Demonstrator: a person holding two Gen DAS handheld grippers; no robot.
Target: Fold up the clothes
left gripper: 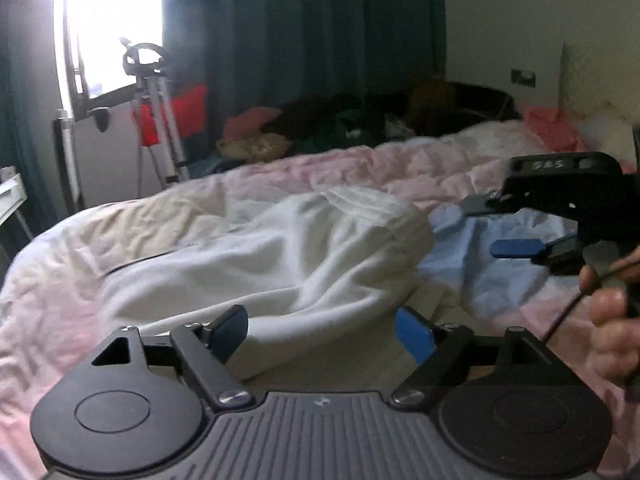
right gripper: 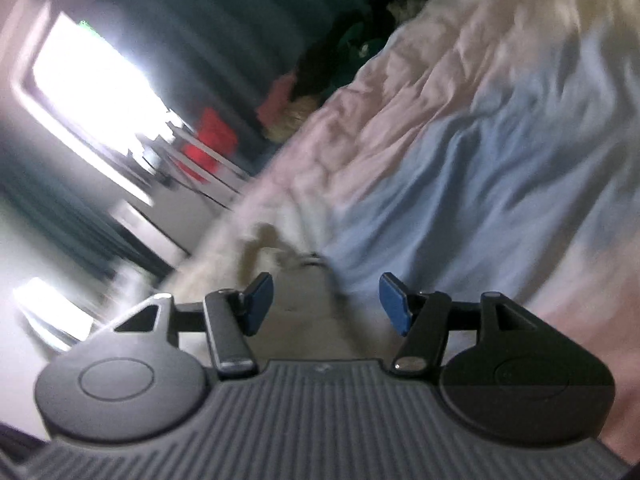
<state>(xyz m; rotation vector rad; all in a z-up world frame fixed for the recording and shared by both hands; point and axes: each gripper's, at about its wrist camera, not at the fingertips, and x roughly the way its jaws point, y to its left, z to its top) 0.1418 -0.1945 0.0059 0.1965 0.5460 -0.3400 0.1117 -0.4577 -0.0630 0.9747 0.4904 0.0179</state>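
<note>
A white garment (left gripper: 280,256) is seen crumpled on the bed (left gripper: 420,168), near its front edge. The left gripper (left gripper: 320,330) is held spread just before it; the right gripper (left gripper: 486,226) is spread nearby, gripping nothing.

I count one white garment (left gripper: 276,256) on one bed (left gripper: 60,320), one tripod (left gripper: 154,120) near one window (left gripper: 112,20), and one heap of dark clothes (left gripper: 352,120) behind. I have two grippers, my left gripper (left gripper: 322,332) and my right gripper (right gripper: 326,304), each with two fingers.
</note>
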